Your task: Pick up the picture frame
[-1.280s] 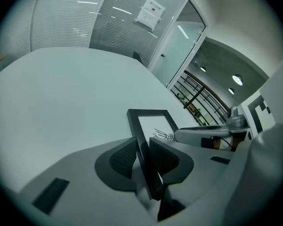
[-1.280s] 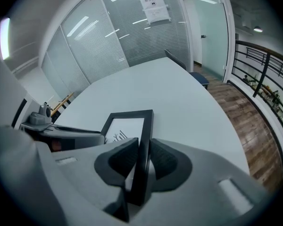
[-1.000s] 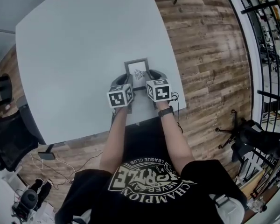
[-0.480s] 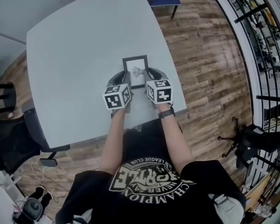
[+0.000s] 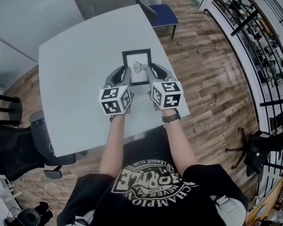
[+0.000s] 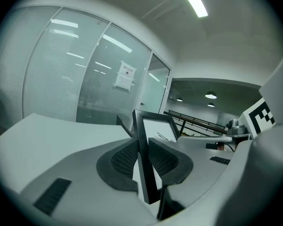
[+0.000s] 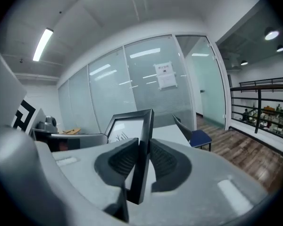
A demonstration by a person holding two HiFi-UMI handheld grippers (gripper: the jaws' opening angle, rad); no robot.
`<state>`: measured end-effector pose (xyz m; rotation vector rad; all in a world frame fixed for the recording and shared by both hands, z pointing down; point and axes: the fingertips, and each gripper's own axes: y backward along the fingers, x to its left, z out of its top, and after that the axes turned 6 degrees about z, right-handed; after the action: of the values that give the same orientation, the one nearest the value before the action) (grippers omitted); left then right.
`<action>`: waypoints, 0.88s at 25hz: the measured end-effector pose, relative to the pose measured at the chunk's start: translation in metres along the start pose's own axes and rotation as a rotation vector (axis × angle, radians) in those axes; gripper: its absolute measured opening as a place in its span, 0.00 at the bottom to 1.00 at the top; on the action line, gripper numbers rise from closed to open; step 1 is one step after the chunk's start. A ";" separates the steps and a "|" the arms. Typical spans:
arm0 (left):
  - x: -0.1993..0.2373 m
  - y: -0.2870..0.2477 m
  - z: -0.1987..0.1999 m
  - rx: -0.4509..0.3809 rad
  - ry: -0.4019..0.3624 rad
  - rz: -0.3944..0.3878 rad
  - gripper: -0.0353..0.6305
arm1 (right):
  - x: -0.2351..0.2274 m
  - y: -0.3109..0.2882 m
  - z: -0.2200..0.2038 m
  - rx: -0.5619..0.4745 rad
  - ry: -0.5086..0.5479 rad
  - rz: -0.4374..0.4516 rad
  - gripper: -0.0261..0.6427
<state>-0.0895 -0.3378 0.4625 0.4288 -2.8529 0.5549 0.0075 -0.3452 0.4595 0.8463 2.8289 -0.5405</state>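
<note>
The picture frame (image 5: pixel 136 66), black-edged with a white sheet and a small dark drawing, hangs in the air above the white table (image 5: pixel 80 69). My left gripper (image 5: pixel 124 73) is shut on the frame's left edge, and my right gripper (image 5: pixel 152 71) is shut on its right edge. In the left gripper view the black frame edge (image 6: pixel 145 159) stands upright between the ribbed pads (image 6: pixel 124 158). The right gripper view shows the same frame (image 7: pixel 140 159) clamped between that gripper's pads (image 7: pixel 162 160), its glass facing left.
A blue chair (image 5: pixel 156 12) stands at the table's far corner. A black office chair (image 5: pixel 19 145) sits at the left, near the table's near edge. Wooden floor (image 5: pixel 212 74) and a black railing (image 5: pixel 254 36) lie to the right. Glass partition walls (image 7: pixel 146 79) stand ahead.
Both grippers have risen together with the picture frame held between them, lifting it off the table. The frame now appears higher and further up in the head view.
</note>
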 end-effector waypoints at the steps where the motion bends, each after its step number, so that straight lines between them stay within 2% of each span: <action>1: -0.004 0.009 0.013 -0.030 -0.015 -0.004 0.17 | 0.006 0.007 0.013 -0.032 0.011 -0.001 0.15; 6: -0.021 0.051 0.063 -0.152 -0.081 -0.023 0.16 | 0.037 0.043 0.064 -0.165 0.082 -0.014 0.15; 13: -0.036 0.099 0.100 -0.263 -0.149 -0.044 0.16 | 0.071 0.080 0.101 -0.282 0.164 -0.028 0.15; 22: -0.038 0.137 0.111 -0.319 -0.158 -0.056 0.16 | 0.102 0.107 0.113 -0.330 0.216 -0.042 0.14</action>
<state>-0.1129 -0.2507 0.3067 0.5122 -2.9932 0.0526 -0.0153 -0.2532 0.2993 0.8240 3.0107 0.0215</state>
